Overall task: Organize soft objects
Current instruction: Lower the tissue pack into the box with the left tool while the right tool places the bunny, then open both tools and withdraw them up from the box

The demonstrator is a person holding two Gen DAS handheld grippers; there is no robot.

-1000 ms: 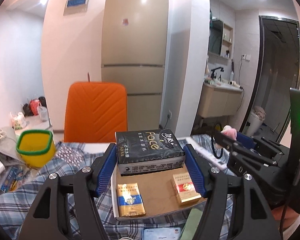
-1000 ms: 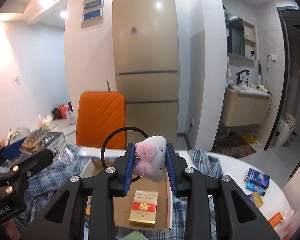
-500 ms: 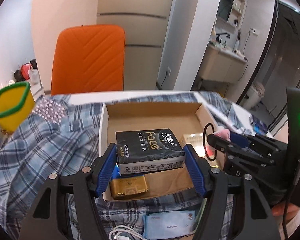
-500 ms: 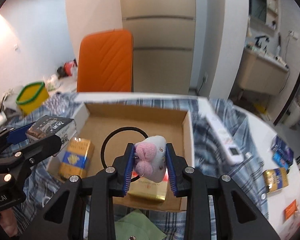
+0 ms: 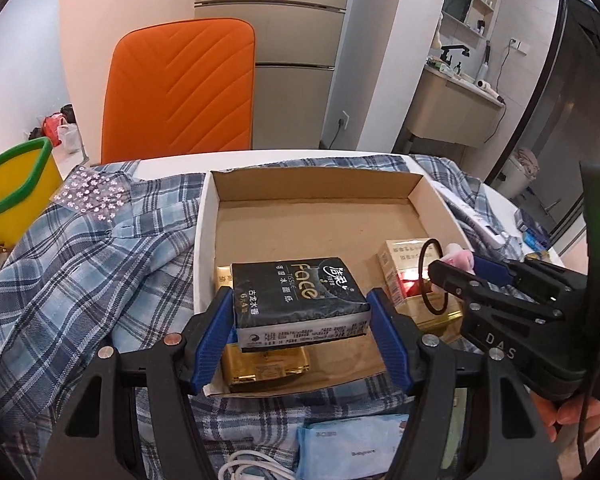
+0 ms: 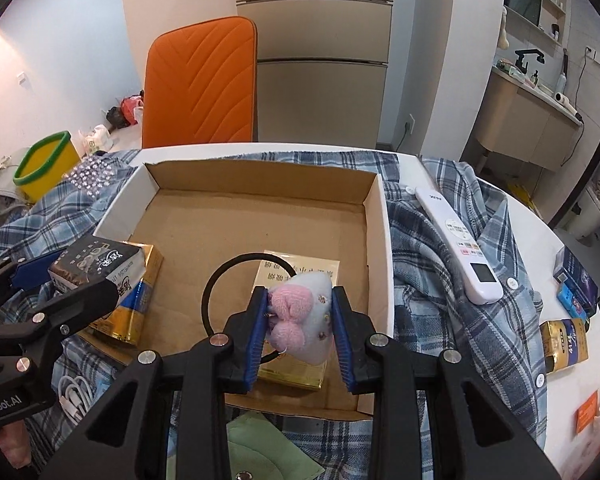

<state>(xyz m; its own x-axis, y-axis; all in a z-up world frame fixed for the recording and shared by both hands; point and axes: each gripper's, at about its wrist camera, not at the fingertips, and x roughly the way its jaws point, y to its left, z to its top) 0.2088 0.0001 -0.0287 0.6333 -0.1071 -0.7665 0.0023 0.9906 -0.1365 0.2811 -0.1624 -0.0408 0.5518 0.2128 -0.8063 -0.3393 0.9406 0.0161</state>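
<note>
Left gripper [image 5: 302, 322]: jaws clenched on soft, crinkly black tissue pack [image 5: 300, 300], brick-shaped, above box's near left corner.
Right gripper [image 6: 300, 326]: jaws clenched on plush pink-and-white hair tie [image 6: 300, 320], thin black loop dangling, above a glossy gold carton [image 6: 296, 372].
Box [image 6: 374, 216]: shallow brown cardboard, white outside, on rumpled plaid shirt [image 6: 440, 272].
Tabletop [image 6: 540, 240]: white, round-edged.
Change: both grippers lower and tilted down; box floor now fully in view.

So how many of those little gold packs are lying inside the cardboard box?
2. One gold-and-blue pack lies by the cardboard box's left wall; one pale gold pack lies under the held plush toy. More could be hidden beneath.
</note>
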